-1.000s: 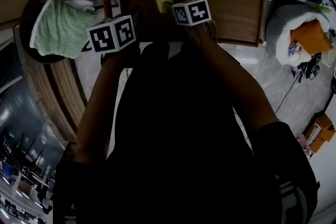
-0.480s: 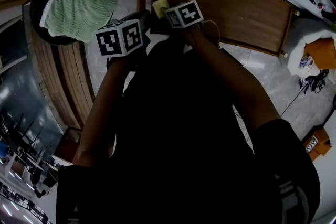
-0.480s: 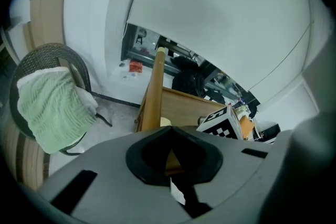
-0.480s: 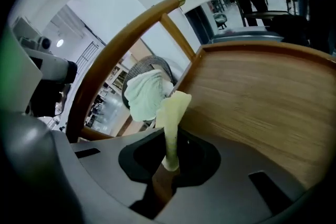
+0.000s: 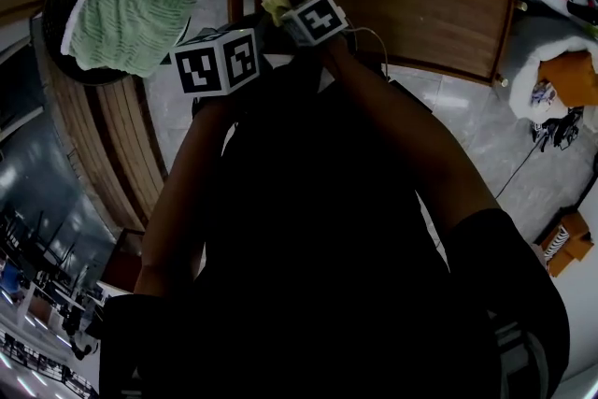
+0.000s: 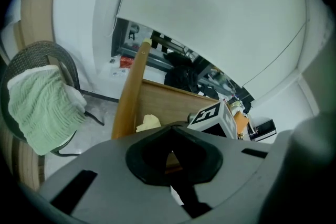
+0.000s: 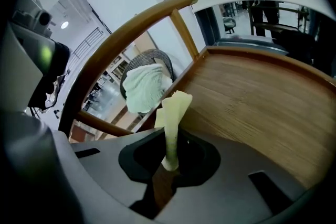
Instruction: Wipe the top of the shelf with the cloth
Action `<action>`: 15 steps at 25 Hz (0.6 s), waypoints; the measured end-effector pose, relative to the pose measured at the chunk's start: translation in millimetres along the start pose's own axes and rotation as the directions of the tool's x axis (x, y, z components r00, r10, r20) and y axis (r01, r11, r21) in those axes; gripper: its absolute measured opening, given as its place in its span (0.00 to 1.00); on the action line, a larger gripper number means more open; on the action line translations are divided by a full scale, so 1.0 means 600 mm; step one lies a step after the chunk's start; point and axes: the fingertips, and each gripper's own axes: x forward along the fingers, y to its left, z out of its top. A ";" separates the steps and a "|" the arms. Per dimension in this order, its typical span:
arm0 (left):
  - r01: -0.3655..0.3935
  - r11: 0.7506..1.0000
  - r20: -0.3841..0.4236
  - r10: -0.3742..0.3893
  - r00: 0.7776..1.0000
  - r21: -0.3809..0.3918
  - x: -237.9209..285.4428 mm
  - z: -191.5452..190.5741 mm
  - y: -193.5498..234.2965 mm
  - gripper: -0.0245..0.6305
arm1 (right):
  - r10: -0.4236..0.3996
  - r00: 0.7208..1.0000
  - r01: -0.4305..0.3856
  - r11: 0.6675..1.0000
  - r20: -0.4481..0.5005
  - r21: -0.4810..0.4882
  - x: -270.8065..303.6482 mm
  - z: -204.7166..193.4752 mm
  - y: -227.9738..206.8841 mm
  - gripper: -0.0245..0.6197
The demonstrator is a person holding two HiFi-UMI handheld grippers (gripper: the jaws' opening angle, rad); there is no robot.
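**A:** In the head view, where was the cloth (image 5: 274,1)?

**B:** At the left end of the shelf (image 5: 402,5), sticking out of the right gripper (image 5: 285,14).

**A:** And in the left gripper view?

**B:** The left gripper (image 6: 171,150) was pressed together on nothing. The cloth lay ahead of it, so the right hand was nearer.

**A:** The right gripper view?

**B:** That gripper pinched the cloth by its lower end. The strip stood upright, with its long axis along the jaws. The board stretched away to its right, so I think the wipe should go that way. Whether the cloth touched the wood, I could not tell.
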 end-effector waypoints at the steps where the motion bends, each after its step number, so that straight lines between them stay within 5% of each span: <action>1: 0.008 1.000 -0.003 -0.008 1.000 0.005 0.007 0.000 -0.009 0.05 | -0.007 1.000 0.007 1.000 -0.002 0.006 -0.008 -0.005 -0.010 0.11; 15: 0.089 0.994 -0.084 -0.083 0.993 0.059 0.138 -0.016 -0.177 0.05 | -0.144 0.989 0.139 0.981 0.023 0.139 -0.179 -0.118 -0.204 0.11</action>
